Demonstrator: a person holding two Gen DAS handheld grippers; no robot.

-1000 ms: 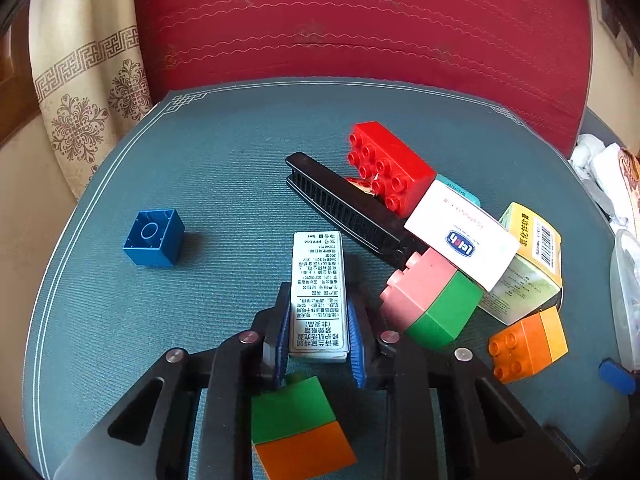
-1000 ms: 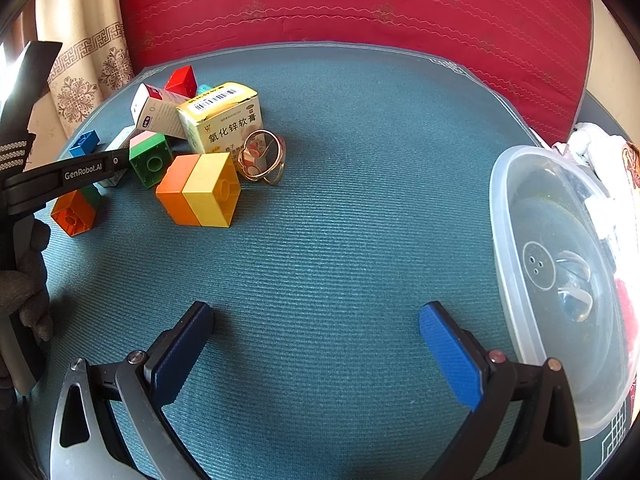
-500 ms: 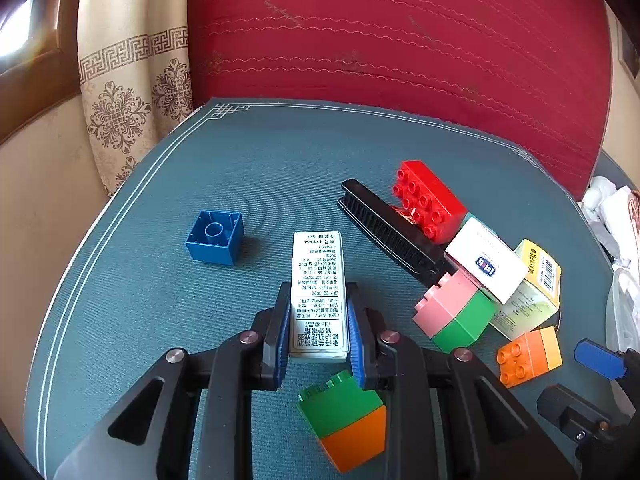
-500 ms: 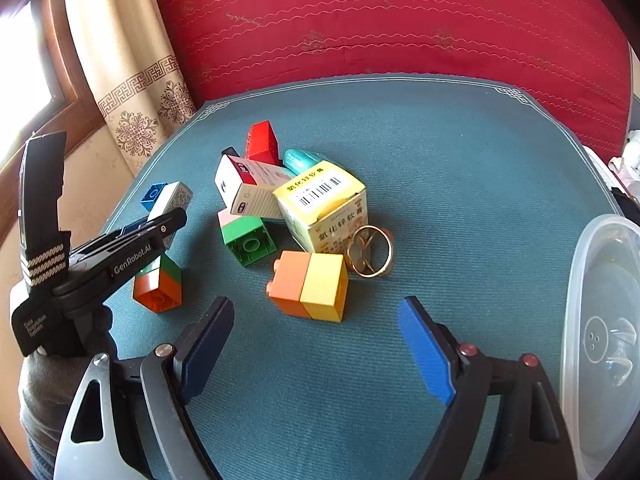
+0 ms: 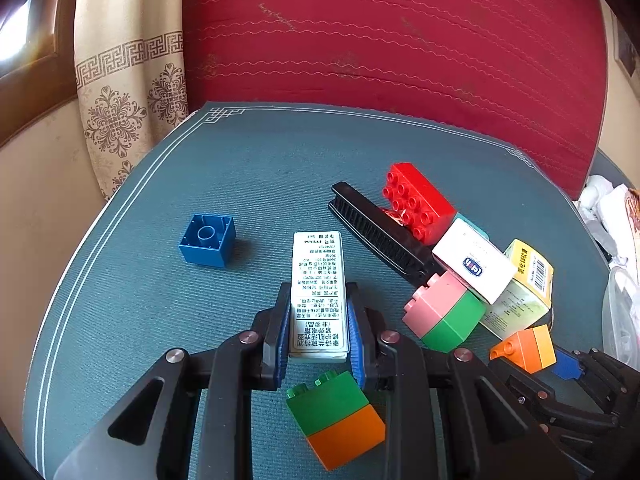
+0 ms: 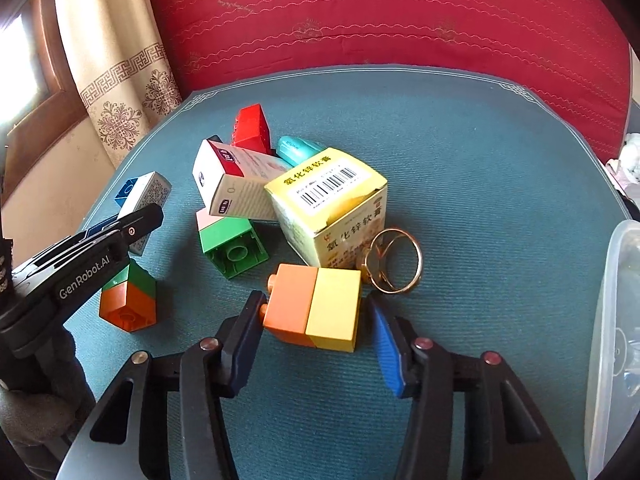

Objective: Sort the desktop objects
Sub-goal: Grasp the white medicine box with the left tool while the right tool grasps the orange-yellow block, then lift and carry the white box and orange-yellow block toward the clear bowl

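Note:
My left gripper point(image 5: 318, 320) is shut on a white printed box point(image 5: 318, 288) and holds it above the teal cushion point(image 5: 260, 168). A green-orange brick point(image 5: 338, 418) lies under it. My right gripper point(image 6: 316, 328) is open, its fingers on either side of an orange-yellow brick point(image 6: 314, 306), close to its ends. Behind that brick lie a yellow medicine box point(image 6: 332, 204), a white-red box point(image 6: 236, 184), a pink-green brick point(image 6: 232, 244), a red brick point(image 6: 250, 130) and a gold ring point(image 6: 394, 260). A blue brick point(image 5: 208, 240) lies apart at the left.
A clear plastic container point(image 6: 616, 340) stands at the cushion's right edge. A black comb point(image 5: 380, 232) lies among the pile. A red backrest point(image 6: 380, 20) rises behind, with a patterned curtain point(image 6: 116, 80) at the left. The left gripper point(image 6: 84, 260) shows in the right wrist view.
My right gripper moved forward and narrowed around the orange-yellow brick. My left gripper rose a little with the white box still in it.

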